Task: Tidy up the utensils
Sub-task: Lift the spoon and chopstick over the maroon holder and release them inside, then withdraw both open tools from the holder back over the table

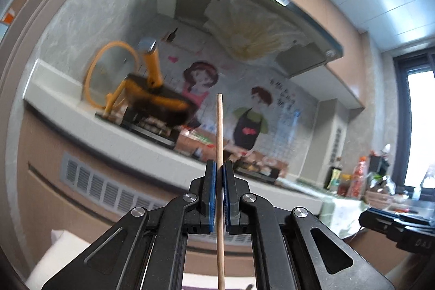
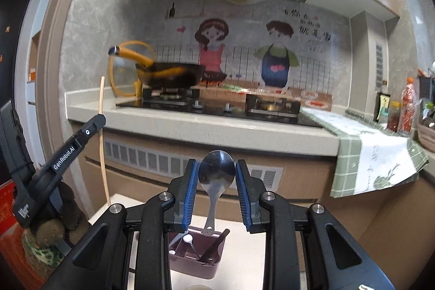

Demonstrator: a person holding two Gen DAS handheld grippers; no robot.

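Your left gripper (image 1: 219, 170) is clamped on a single wooden chopstick (image 1: 219, 132), the blue pads pressed against it from both sides; the stick stands upright, its tip rising above the fingers and its lower end running down out of the left wrist view. In the right wrist view that same chopstick (image 2: 102, 137) appears at the left, held in the left gripper and raised above the table. Your right gripper (image 2: 216, 170) holds a metal spoon (image 2: 216, 175) by its bowl — the pads touch the bowl's two edges, bowl up, handle hanging straight down. The handle's end reaches the rim of a dark maroon utensil holder (image 2: 197, 260) standing on the pale table (image 2: 244, 262) below; whether it touches the rim or hangs just above it, you cannot tell. A few other utensils already lean in the holder's compartments. Beyond, a dark wok with an orange handle (image 2: 168, 72) sits on the stove (image 2: 206, 103) — a green checked cloth (image 2: 375, 154) drapes over the counter to the right.
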